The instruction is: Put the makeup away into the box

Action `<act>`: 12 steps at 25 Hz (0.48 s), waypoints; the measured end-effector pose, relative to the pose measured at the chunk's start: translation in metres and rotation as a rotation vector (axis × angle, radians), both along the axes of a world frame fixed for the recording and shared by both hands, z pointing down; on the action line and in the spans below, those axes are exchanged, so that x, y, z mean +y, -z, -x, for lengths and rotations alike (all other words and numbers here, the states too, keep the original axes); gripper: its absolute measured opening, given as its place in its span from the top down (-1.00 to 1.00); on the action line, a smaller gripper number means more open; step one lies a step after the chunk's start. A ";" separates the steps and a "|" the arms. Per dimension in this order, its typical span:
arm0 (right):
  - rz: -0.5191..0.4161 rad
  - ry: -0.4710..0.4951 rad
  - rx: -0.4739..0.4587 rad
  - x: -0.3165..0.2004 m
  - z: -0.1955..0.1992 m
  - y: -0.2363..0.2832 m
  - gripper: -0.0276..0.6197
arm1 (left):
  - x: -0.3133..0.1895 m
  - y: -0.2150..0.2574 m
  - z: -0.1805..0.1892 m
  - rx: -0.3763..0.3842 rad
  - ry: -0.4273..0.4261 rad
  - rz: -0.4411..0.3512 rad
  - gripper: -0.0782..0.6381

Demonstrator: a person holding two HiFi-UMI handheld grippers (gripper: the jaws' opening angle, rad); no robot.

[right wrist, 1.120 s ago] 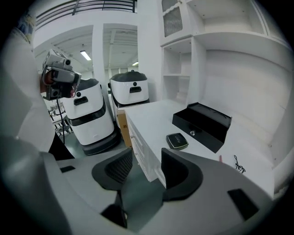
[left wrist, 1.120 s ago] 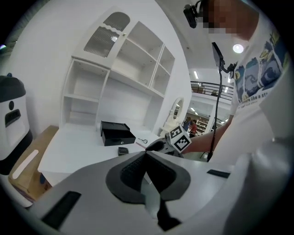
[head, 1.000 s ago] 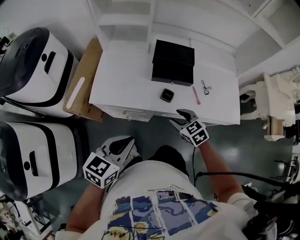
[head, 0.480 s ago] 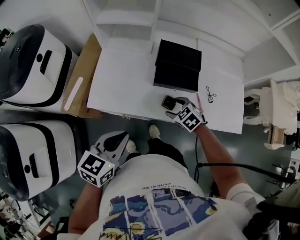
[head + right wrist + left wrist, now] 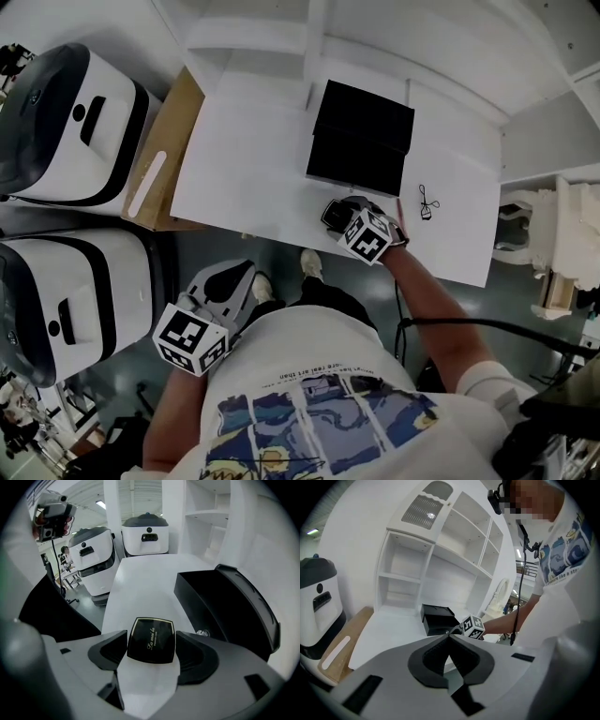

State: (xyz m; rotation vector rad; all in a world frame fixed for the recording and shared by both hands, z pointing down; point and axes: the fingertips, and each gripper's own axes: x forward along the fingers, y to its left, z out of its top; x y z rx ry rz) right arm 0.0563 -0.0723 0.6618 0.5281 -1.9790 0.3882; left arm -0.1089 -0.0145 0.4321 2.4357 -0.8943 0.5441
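Right gripper view: the right gripper (image 5: 152,656), its jaws just opened wide, straddles the black compact (image 5: 151,638) lying flat on the white table (image 5: 140,578), pads off it. The open black box (image 5: 225,604) sits just ahead, to its right. The left gripper (image 5: 449,638) is clenched and empty.

Black on white, with one thread of gold

The compact (image 5: 151,639), low in the right gripper view, is glossy black with a thin gold rim and pale cursive lettering. At upper centre of the head view the box (image 5: 361,145) is matte black on a plain white table (image 5: 253,159). The right gripper (image 5: 339,210) and left gripper (image 5: 242,277) are pale grey with black pads, each bearing black-and-white square markers. At the left edge are white machines (image 5: 66,122) with black bands (beside them a tan board (image 5: 178,131) with a white stripe). The shirt (image 5: 309,375) is white with a blue-and-yellow print. The floor (image 5: 281,251) is dark grey.
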 end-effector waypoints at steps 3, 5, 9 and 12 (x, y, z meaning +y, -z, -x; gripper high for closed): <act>0.014 0.004 -0.015 0.001 -0.001 -0.002 -0.07 | -0.002 0.001 -0.001 -0.013 0.015 -0.004 0.74; 0.019 0.006 -0.017 0.001 -0.001 -0.003 -0.07 | -0.003 0.002 0.000 -0.018 0.028 -0.005 0.74; 0.020 0.017 -0.009 -0.002 0.001 -0.003 -0.08 | -0.005 0.002 0.001 -0.029 0.044 -0.011 0.74; 0.014 0.023 0.001 -0.002 -0.001 -0.002 -0.08 | -0.009 0.005 0.002 -0.028 0.057 -0.024 0.74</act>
